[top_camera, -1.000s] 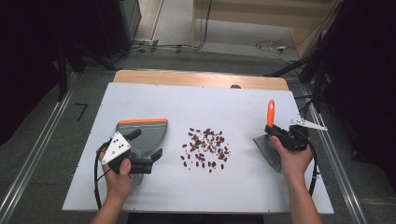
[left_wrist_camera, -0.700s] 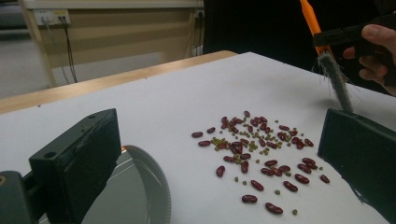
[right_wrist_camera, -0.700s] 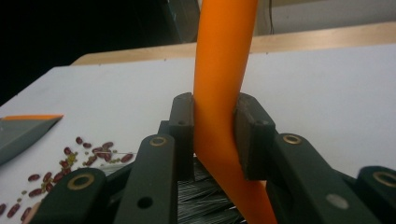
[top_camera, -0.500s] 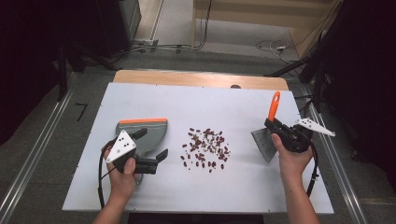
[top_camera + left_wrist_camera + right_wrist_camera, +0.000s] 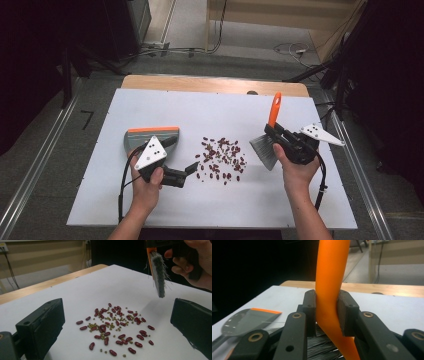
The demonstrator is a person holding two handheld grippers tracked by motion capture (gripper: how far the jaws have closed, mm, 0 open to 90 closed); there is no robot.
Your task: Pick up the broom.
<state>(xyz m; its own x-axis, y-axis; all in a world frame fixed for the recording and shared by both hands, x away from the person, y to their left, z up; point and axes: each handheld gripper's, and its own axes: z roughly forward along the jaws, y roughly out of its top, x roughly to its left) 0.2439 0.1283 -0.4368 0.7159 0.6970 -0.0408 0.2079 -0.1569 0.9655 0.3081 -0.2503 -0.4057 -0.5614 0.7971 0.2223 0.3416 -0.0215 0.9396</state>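
Right gripper view: we clamp the brush by its stiff orange handle, soft bristles free above loose beans, while our left gripper stands open.

The left gripper had its two black jaws wide apart with nothing between them. Just ahead of it, red beans and tiny green ones lay scattered on the white tabletop. Farther ahead and higher up, a hand held a brush, bristles pointing down.
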